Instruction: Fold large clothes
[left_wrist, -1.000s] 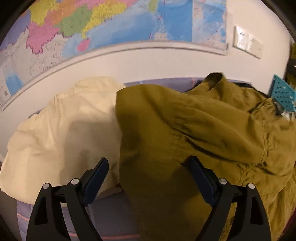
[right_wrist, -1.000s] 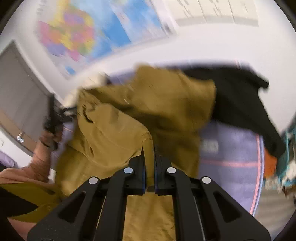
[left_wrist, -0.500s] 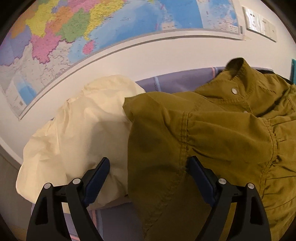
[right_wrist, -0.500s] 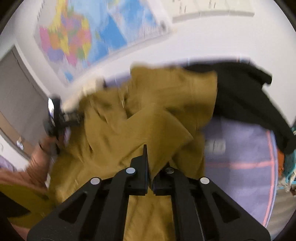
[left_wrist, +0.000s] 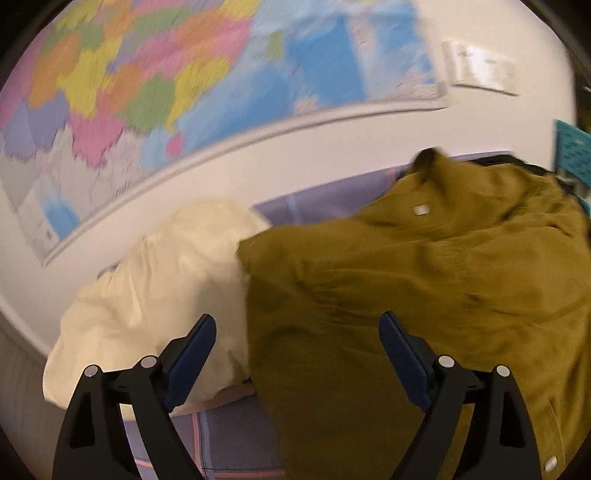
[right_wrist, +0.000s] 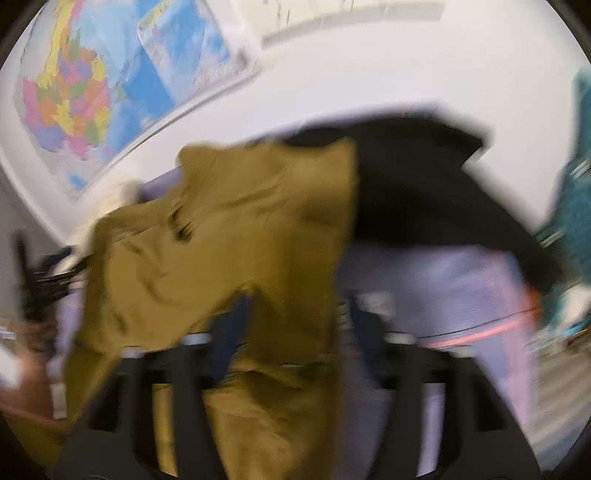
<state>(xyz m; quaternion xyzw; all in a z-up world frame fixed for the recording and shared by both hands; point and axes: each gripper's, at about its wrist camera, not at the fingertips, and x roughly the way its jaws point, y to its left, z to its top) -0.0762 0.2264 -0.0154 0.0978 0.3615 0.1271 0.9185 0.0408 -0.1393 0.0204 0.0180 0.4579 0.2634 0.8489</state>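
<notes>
Where the lilac sheet (left_wrist: 325, 201) met the white wall (right_wrist: 424, 66), a map (left_wrist: 155, 81) hung above. Olive jacket (left_wrist: 424, 295) lay heaped mid-surface, its left edge over a cream cloth (left_wrist: 155, 291), a black garment (right_wrist: 424, 192) behind it. Left gripper (left_wrist: 295, 336) was spread wide, empty. Right gripper (right_wrist: 295, 317) was blurred, fingers apart, jacket fabric between them; grip unclear.

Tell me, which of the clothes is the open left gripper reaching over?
The olive-brown jacket. It lies between the left gripper fingers; the cream garment sits beside it, the black one farther back.
</notes>
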